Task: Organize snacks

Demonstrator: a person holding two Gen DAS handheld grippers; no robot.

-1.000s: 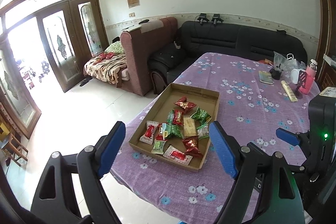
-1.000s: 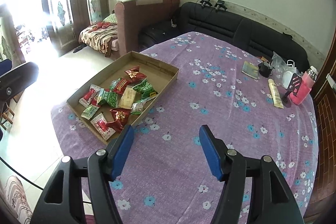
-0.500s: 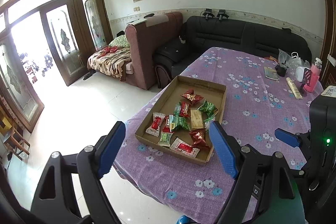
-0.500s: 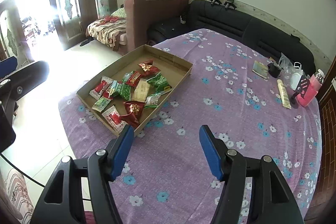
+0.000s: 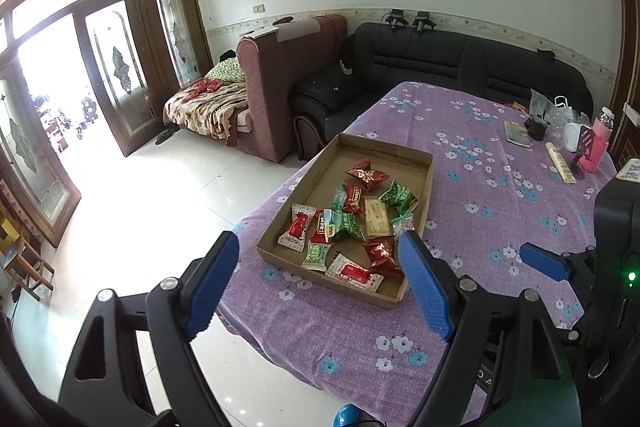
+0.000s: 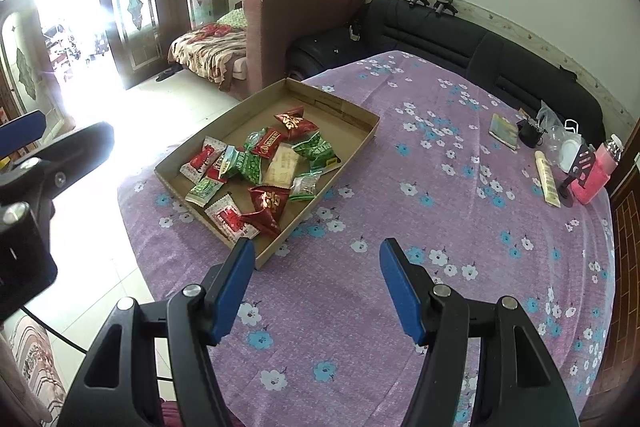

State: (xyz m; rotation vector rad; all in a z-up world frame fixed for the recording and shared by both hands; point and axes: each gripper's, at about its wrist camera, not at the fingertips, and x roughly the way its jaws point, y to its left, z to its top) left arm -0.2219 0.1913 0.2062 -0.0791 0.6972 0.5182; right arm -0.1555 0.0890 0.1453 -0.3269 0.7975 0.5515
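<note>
Purple tablecloth (image 6: 400, 211) | tray (image 6: 360, 143) near edge | both grippers (image 5: 320, 267) (image 6: 316, 267) spread, empty

- left gripper (image 5: 316, 283): black plastic frame with triangular cut-outs, silver round screws at the joints, ribbed blue pads on the fingers (image 5: 424, 291).
- right gripper (image 6: 316, 287): the same black frame, silver screws, blue-padded fingers (image 6: 400, 291).
- seen from the left wrist, its black body shows a small green light.

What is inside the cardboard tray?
The tray holds loose wrapped snacks, red, green and one beige, partly overlapping at its near end. Anything under the overlapping packets is hidden.
</note>
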